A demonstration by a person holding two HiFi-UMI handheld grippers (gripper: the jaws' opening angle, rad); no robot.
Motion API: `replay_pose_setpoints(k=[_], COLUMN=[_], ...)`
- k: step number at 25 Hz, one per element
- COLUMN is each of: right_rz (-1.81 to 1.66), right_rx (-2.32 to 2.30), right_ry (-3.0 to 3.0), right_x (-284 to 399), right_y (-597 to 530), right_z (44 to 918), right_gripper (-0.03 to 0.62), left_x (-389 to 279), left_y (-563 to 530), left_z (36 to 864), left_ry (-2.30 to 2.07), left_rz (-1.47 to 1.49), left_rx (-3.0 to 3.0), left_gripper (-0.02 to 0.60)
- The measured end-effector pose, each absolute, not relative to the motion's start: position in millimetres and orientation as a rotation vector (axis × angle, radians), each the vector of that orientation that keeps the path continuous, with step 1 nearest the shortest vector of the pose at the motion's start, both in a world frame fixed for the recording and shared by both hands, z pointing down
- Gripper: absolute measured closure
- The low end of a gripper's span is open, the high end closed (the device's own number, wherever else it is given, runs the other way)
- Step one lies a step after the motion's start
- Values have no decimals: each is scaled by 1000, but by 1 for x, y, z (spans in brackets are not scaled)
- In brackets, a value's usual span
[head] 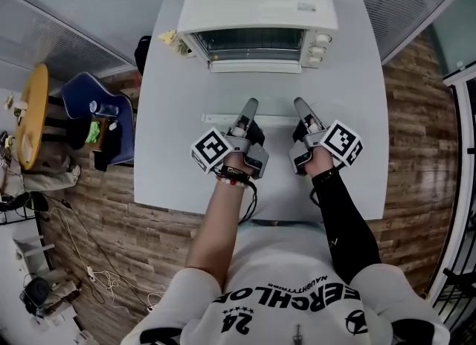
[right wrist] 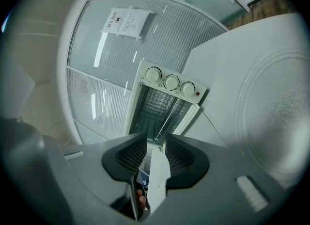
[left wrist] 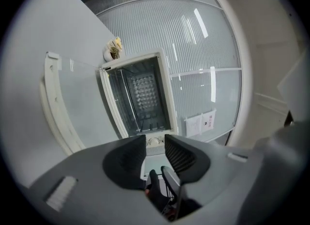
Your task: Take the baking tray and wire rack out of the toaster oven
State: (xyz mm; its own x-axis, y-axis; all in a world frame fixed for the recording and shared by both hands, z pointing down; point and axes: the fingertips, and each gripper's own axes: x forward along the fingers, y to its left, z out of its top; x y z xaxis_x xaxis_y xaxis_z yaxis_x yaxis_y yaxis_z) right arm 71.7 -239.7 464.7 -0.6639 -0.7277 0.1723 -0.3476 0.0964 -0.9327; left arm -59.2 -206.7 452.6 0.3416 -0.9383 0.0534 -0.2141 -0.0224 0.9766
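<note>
While the toaster oven sits at the far edge of the white table, its door is folded down flat toward the person. Both grippers hang over the door's near edge.

Left gripper: jaws apart, nothing between the pads, pointing at the open cavity.

Right gripper: jaws apart too. The door's white handle bar runs through the gap, close against one pad with space on the other side, so it isn't clamped.

The oven cavity lies straight ahead of both grippers, well beyond their tips. Inside it a dimpled metal surface and thin bars show. I can't separate the baking tray from the wire rack at this angle.
</note>
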Motion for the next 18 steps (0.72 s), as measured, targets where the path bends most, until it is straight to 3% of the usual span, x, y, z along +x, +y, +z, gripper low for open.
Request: replay_pose_setpoints(k=[5, 18], right_rz=[-1545, -1509], right_rx=[-1069, -1134], right_ry=[1997, 1851], right_x=[47, 1], right_y=[-265, -308], right_z=[460, 479], right_gripper=[468, 461], left_x=[-92, -161], left_y=[-235, -295], left_z=[453, 462], left_ry=[-1078, -995], left_rz=[-831, -885], left_rx=[1518, 1513], left_gripper=[445, 422])
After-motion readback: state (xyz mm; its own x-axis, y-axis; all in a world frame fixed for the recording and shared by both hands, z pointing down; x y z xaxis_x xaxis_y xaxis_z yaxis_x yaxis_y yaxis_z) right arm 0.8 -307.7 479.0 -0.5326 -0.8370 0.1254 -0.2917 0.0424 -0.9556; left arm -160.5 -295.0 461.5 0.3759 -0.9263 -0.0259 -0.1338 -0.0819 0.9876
